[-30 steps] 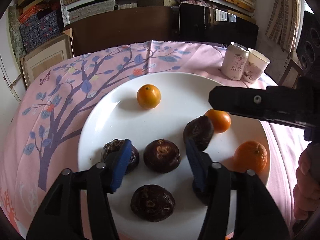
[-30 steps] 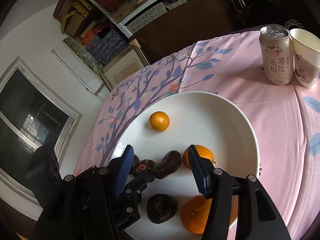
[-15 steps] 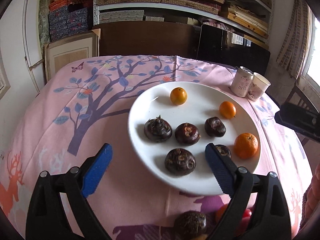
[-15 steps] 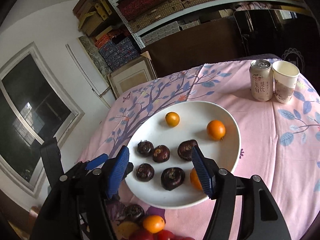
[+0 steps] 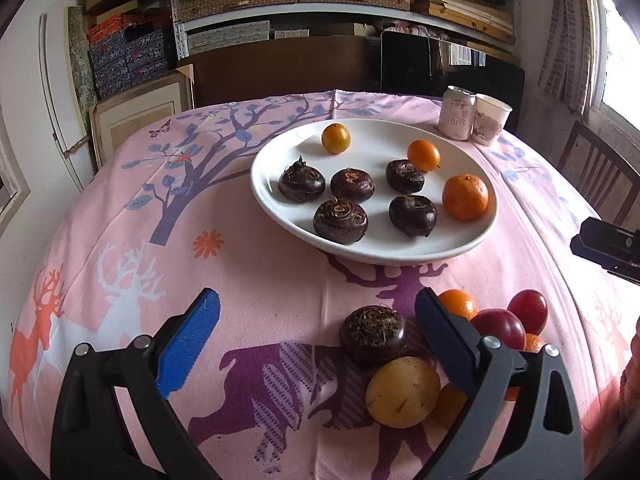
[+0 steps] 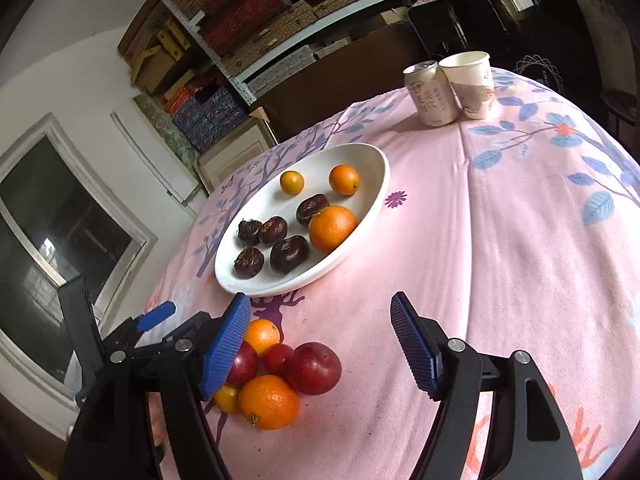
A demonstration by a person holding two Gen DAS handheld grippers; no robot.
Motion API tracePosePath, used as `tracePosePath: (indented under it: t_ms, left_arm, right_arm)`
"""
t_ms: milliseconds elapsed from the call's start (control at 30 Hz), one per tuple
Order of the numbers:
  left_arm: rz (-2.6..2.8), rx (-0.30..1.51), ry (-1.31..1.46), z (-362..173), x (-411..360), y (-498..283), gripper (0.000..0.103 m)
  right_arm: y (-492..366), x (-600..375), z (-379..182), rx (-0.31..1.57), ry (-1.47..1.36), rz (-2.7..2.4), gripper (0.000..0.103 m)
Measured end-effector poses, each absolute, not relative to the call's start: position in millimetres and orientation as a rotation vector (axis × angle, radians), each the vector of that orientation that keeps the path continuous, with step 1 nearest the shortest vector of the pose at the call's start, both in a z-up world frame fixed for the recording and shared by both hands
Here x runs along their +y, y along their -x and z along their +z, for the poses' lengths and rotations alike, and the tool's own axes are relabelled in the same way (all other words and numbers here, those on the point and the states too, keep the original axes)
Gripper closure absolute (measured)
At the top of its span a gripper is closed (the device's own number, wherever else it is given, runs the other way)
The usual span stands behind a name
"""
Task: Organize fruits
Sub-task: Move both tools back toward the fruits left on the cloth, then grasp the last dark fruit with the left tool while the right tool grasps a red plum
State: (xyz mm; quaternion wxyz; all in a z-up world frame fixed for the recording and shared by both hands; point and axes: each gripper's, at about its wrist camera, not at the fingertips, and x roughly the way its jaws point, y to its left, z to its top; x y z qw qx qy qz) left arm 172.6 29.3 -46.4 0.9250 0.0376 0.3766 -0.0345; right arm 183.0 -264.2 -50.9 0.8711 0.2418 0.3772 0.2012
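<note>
White plate (image 5: 280,208) on the pink-clothed surface (image 5: 260,280): five dark water chestnuts (image 5: 340,220), three oranges (image 5: 465,197). Near pile beside the plate: one water chestnut (image 5: 373,333), yellow fruit (image 5: 403,392), red plums (image 5: 500,326), small oranges (image 5: 458,303). Left gripper (image 5: 316,340): blue fingers (image 5: 188,344) spread wide, empty. Can (image 5: 458,113) and paper cup (image 5: 491,119) behind the plate.

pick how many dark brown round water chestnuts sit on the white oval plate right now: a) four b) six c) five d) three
c) five: the left wrist view shows five dark brown round water chestnuts on the white oval plate, beside three orange citrus fruits; a sixth chestnut lies off the plate on the pink tablecloth.
</note>
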Motion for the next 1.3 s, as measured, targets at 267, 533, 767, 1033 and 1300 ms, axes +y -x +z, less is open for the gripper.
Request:
tracePosePath:
  t_ms: [267,533,767,1033,1300]
  left_arm:
    - [-0.083,0.860,-0.070,-66.2,30.0,-185.7,0.006]
    - [0.013,0.866,-0.101,-69.0,43.0,-187.1,0.004]
    - [0.037,0.852,-0.105,-68.4,51.4,-183.9,0.004]
    - [0.013,0.871,-0.083,-73.9,51.7,-187.6,0.004]
    - [0.009,0.886,-0.051,-75.7,53.2,-189.9,0.004]
  right_arm:
    - [-189.4,-274.7,-59.4,0.823,-0.587,0.408,0.030]
    - [-190.9,-272.5,-61.5,0.839,-0.570,0.406,0.030]
    - [-186.1,-260.2,-56.7,0.826,-0.522,0.461,0.030]
    - [-152.6,-201.5,-37.4,0.737,-0.249,0.593,0.035]
    - [-130.7,-135.9,-52.4,0.726,0.105,0.580,0.056]
